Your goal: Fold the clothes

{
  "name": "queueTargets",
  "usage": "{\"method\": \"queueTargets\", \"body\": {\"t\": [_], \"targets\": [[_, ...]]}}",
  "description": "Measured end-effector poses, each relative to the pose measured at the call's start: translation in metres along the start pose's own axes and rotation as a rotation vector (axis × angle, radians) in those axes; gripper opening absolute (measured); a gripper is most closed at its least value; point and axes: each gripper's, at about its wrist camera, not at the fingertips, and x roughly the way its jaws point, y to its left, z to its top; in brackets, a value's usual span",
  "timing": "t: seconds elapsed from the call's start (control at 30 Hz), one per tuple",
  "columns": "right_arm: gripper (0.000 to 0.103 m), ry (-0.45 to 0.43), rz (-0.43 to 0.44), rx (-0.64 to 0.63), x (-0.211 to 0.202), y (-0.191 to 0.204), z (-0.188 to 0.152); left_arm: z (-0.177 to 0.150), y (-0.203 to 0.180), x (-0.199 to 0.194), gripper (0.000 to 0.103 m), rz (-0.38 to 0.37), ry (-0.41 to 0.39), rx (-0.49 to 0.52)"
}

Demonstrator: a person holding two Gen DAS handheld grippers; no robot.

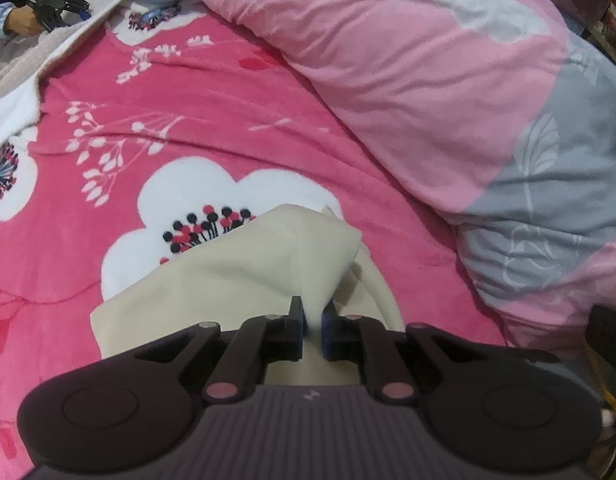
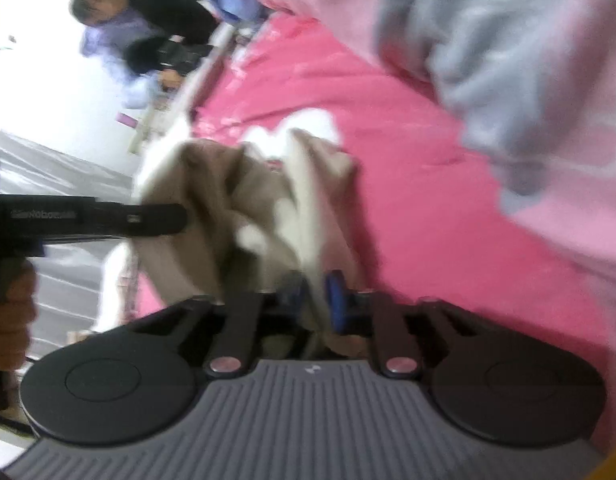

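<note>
Pink floral blanket (image 1: pixel 228 92) under cream garment (image 1: pixel 244 280), both claws (image 1: pixel 313 322) (image 2: pixel 314 296) pinched tight on it

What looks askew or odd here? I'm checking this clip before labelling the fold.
Nothing looks damaged or spilled. The cream fabric garment lies bunched and creased on the pink floral blanket, pinched by both the left gripper and the right gripper. The right wrist view is blurred.

Your right wrist view smeared by blur, cream garment (image 2: pixel 244 200) folds unclear, its near end hidden under your hand-held gripper (image 1: pixel 313 326)
</note>
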Motion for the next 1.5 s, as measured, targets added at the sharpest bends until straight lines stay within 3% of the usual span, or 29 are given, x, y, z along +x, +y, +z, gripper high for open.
{"method": "queueTargets", "body": {"t": [0.03, 0.13, 0.2, 0.27, 0.33, 0.47, 0.53, 0.67, 0.77, 0.87, 0.97, 1.1, 1.2, 1.33, 1.43, 1.5], "targets": [[0.011, -0.009, 0.022, -0.007, -0.005, 0.004, -0.001, 0.001, 0.002, -0.001, 0.008, -0.010, -0.006, -0.009], [0.013, -0.012, -0.075, 0.010, -0.011, -0.001, -0.003, 0.000, 0.007, -0.003, 0.008, -0.034, -0.013, -0.042], [0.013, -0.067, -0.082, 0.041, -0.022, -0.008, 0.001, -0.001, 0.008, -0.005, 0.008, -0.036, -0.018, -0.045], [0.016, -0.133, -0.047, 0.027, -0.033, -0.006, 0.007, -0.002, 0.009, -0.009, 0.008, -0.041, -0.023, -0.046], [0.022, -0.145, -0.008, -0.061, -0.031, 0.005, 0.017, -0.003, 0.011, -0.012, 0.008, -0.045, -0.027, -0.051], [0.029, -0.048, 0.083, -0.236, -0.002, 0.031, 0.031, -0.002, 0.012, -0.018, 0.008, -0.049, -0.036, -0.057], [0.030, 0.002, 0.072, -0.283, 0.013, 0.037, 0.032, -0.002, 0.013, -0.021, 0.008, -0.050, -0.043, -0.057], [0.031, 0.136, 0.075, -0.184, 0.029, 0.014, 0.019, -0.002, 0.016, -0.024, 0.008, -0.059, -0.050, -0.074], [0.031, 0.105, 0.090, -0.151, 0.005, 0.012, 0.019, -0.002, 0.018, -0.026, 0.008, -0.062, -0.055, -0.083], [0.029, -0.007, 0.136, -0.075, -0.023, 0.009, 0.033, -0.002, 0.021, -0.029, 0.008, -0.072, -0.053, -0.098], [0.014, -0.011, 0.231, -0.061, -0.017, 0.014, 0.042, -0.001, 0.022, -0.032, 0.008, -0.079, -0.050, -0.094], [0.007, 0.172, 0.292, -0.084, 0.030, 0.019, 0.027, 0.001, 0.024, -0.028, 0.008, -0.083, -0.049, -0.107], [0.000, 0.288, 0.198, -0.118, 0.059, 0.011, 0.006, 0.000, 0.022, -0.018, 0.008, -0.096, -0.038, -0.106], [0.005, 0.216, 0.256, -0.041, 0.031, 0.008, 0.023, 0.001, 0.024, -0.016, 0.008, -0.100, -0.039, -0.118], [0.005, 0.057, 0.317, 0.001, -0.003, 0.006, 0.044, 0.002, 0.027, -0.020, 0.008, -0.101, -0.036, -0.118], [0.005, 0.006, 0.338, 0.031, -0.006, 0.002, 0.053, 0.003, 0.028, -0.020, 0.008, -0.100, -0.035, -0.118]]}}
